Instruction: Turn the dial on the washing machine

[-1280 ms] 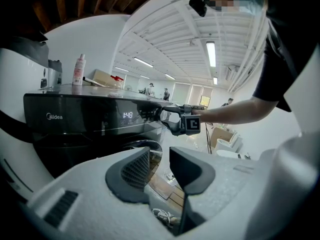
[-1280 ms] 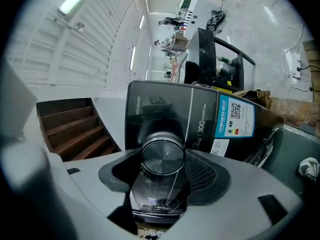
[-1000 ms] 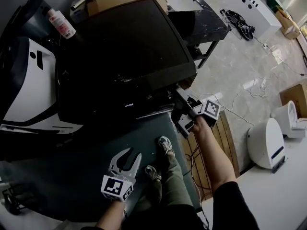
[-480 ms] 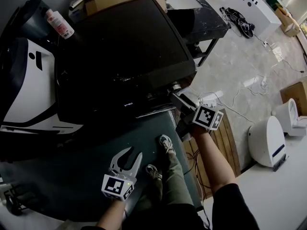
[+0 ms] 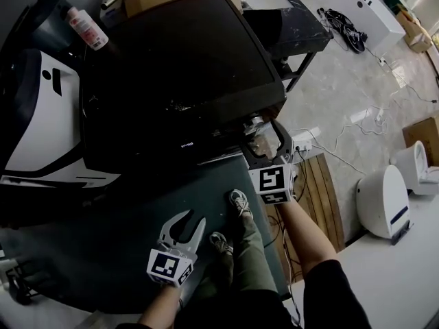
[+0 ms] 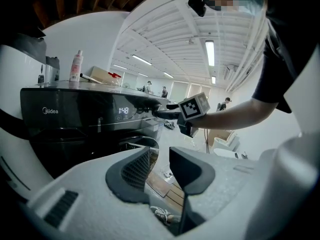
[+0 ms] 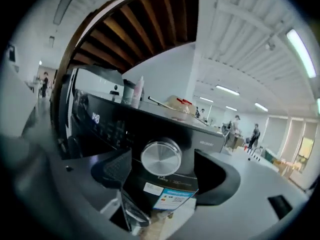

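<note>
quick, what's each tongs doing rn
left tongs: open, empty
right tongs: open, closing around the dial, not touching it yet

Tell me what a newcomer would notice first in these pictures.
The shiny silver dial on the front of the black washing machine stands out, framed between the jaws of the right gripper, which are closing but not touching it. The left gripper hangs open and empty lower down, off the machine.

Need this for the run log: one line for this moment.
right gripper: jaws closing, dial between them, no contact | left gripper: open, empty
</note>
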Demonstrator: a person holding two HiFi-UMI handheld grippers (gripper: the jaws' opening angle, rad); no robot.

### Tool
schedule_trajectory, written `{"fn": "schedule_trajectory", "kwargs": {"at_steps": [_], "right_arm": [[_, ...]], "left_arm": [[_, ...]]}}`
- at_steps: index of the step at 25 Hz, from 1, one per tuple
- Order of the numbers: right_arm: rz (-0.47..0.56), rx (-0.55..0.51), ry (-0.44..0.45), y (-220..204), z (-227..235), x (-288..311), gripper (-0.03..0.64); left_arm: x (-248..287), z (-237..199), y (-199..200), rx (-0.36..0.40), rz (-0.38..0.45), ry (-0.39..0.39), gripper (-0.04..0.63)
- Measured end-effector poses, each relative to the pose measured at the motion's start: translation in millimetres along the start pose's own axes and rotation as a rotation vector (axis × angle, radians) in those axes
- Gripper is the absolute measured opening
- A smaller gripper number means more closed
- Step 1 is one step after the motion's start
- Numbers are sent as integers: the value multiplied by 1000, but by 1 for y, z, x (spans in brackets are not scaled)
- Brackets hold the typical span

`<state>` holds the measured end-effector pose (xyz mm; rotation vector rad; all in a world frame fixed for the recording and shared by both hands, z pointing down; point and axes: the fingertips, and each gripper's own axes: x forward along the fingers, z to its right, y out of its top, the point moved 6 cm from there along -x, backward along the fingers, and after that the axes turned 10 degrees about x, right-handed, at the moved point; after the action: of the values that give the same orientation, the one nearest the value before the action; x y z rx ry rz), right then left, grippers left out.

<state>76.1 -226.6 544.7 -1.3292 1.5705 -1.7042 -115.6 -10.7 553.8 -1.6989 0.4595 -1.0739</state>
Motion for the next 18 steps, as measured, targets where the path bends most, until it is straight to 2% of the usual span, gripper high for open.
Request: {"fn": "schedule_trajectory", "kwargs": {"at_steps": [4,8,14,18], "right_arm": [[5,-223,-43,-1,-8,5,370],[-25,-328,-70,-8,-13,12,354],[-31,-283,-92,-5,-10,13,275],[-27,-205,-64,-6,-8,14,272]], "left_arm": [[-3,-3,-4,-2,-8,3,121],[-8,-8,-6,-4,-17,14,121],[-12,-10,-8,-10,-18,22,121],[-11,-10,-9,-14,-12,21,121]]}}
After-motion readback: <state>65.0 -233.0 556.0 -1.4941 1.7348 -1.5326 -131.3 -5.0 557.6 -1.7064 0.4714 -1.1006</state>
